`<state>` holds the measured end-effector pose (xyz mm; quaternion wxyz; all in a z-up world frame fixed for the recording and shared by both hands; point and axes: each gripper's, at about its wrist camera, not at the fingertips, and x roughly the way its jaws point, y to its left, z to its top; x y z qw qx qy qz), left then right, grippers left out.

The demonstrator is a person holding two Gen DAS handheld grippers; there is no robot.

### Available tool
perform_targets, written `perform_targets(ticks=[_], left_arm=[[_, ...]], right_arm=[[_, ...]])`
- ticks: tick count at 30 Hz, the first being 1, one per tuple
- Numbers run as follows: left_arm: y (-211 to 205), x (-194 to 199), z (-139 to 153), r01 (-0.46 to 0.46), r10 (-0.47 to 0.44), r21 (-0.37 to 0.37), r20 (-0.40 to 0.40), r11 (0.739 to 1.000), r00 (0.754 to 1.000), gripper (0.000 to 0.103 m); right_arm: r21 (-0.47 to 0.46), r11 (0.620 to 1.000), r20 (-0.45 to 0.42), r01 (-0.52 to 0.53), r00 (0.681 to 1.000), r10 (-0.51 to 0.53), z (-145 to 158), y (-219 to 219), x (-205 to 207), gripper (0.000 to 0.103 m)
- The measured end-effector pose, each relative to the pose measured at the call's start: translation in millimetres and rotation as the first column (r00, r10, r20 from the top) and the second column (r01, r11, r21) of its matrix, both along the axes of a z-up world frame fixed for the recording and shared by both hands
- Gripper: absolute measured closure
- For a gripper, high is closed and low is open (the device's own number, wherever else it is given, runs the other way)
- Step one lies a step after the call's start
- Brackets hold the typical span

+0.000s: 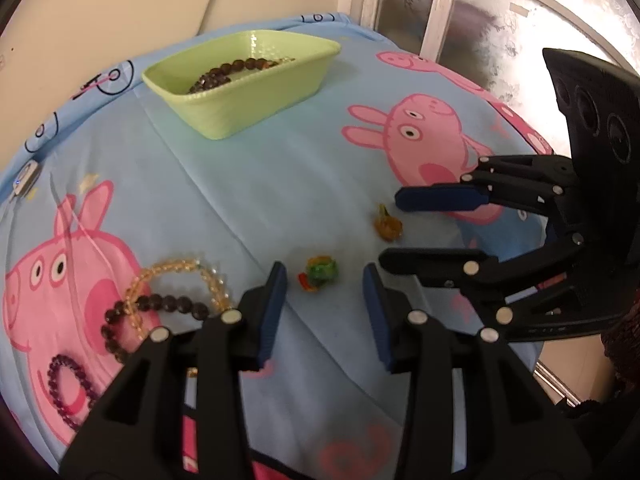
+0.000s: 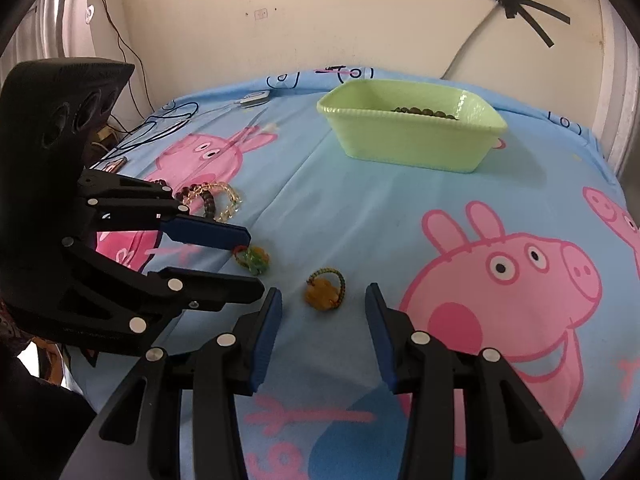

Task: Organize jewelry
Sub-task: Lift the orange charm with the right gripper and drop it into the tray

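A light green tray (image 1: 224,114) at the far side of the table holds a dark bead bracelet (image 1: 224,70); the tray also shows in the right wrist view (image 2: 408,146). A green and orange ring (image 1: 320,274) lies between my open left gripper's (image 1: 325,280) fingertips. An amber ring (image 2: 325,290) lies between my open right gripper's (image 2: 323,298) fingertips. A yellow bead bracelet (image 1: 176,270), a dark bead bracelet (image 1: 160,306) and a purple bracelet (image 1: 66,384) lie at the left. The right gripper (image 1: 394,228) shows in the left wrist view, open beside the amber ring (image 1: 387,226).
A blue cartoon-pig cloth (image 2: 360,216) covers the table. A small white device (image 2: 254,98) lies at the far left edge. A wall with cables stands behind, and a frosted window (image 1: 520,20) is at the right of the left wrist view.
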<state>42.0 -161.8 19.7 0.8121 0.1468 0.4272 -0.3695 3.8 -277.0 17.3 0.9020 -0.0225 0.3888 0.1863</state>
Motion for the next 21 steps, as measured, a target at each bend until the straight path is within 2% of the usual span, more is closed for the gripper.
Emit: perform_targets(ticks=[2,4,5,6,10,13,17,21], left_arm=[[0,-1,0,-0.003,0.003,-0.004,0.006,1.0,1.0,0.068],[0,-2,-2,-0.001,0.001,0.001,0.023,1.0,1.0,0.08],[0,-3,-2,0.0,0.0,-0.002,0.023,1.0,1.0,0.084],[1,-3,-2,0.004,-0.004,-0.01,0.013,1.0,1.0,0.085],[4,-5,-2,0.015,-0.015,-0.034,-0.019,0.999,1.0,0.085],[7,-3,1,0.017,-0.022,-0.07,-0.066,0.997,0.998,0.086],[6,9,25,0.024,-0.034,-0.129,-0.073,0.991,0.997,0.086],[-1,47,59,-0.005,-0.003,-0.183,-0.044,0.983,0.999,0.086]], right_arm=[[0.0,1.0,0.002,0.001,1.0,-0.001,-1,-1,0,0.086],[-0.002,1.0,0.002,0.001,1.0,-0.001,-1,-1,0,0.094],[-0.001,1.0,0.0,-0.001,1.0,0.001,-2,-1,0,0.103],[-0.002,1.0,-0.001,-0.004,1.0,0.004,-2,0,0,0.103],[0.002,1.0,0.0,-0.007,1.0,0.007,-3,-1,-5,0.103],[0.082,0.997,-0.018,-0.011,1.0,0.012,1,-10,-7,0.103],[0.158,0.987,0.016,0.01,1.0,-0.013,21,-28,0,0.103],[0.227,0.973,0.084,0.041,0.995,-0.062,50,-50,32,0.103]])
